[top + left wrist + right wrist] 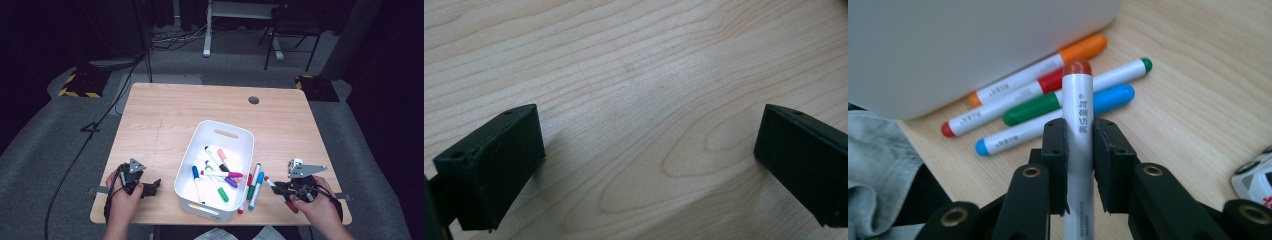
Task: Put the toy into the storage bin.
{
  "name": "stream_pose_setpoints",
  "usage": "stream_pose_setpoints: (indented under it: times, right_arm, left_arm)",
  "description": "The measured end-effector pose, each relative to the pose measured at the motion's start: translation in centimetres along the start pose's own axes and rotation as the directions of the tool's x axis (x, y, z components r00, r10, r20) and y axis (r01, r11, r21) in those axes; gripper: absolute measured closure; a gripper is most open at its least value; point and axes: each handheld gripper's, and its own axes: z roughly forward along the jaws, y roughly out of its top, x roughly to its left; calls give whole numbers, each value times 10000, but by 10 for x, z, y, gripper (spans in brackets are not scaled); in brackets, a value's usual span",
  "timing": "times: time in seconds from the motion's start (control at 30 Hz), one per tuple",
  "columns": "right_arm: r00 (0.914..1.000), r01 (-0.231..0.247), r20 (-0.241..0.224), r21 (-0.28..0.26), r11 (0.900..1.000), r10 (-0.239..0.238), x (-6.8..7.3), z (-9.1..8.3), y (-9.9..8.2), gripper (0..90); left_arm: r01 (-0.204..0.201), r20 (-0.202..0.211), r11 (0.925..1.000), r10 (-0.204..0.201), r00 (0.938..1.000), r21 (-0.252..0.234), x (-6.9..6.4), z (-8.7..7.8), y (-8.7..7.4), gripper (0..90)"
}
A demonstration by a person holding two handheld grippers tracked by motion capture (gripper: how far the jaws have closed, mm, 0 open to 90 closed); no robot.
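Right gripper (1079, 131) is clamped on the red-capped marker (1078, 100) at mid-barrel, cap end sticking out past the jaw tips. Light, stiff, slick plastic barrel, so I'd judge it may pivot; mid-barrel hold looks right. Left gripper (649, 150) gapes wide, nothing between jaws but bare table (634, 65)

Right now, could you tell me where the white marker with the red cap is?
The white marker with the red cap is clamped between the right gripper jaws, right of the white plastic bin, above four loose markers lying on the table.
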Motion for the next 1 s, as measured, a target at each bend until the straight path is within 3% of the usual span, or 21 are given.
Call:
stream_pose_setpoints:
  times: [0.63,1.0]
  right_arm:
    - [9920,734,-985,-628,9953,-794,7,-32,63,766]
    - [9861,1190,-1093,-604,9911,-1251,13,-22,102,766]
  left_arm:
    - [30,15,10000,-30,10000,11,0,1,1,0]
    - [-147,84,9999,147,9999,37,3,0,1,0]
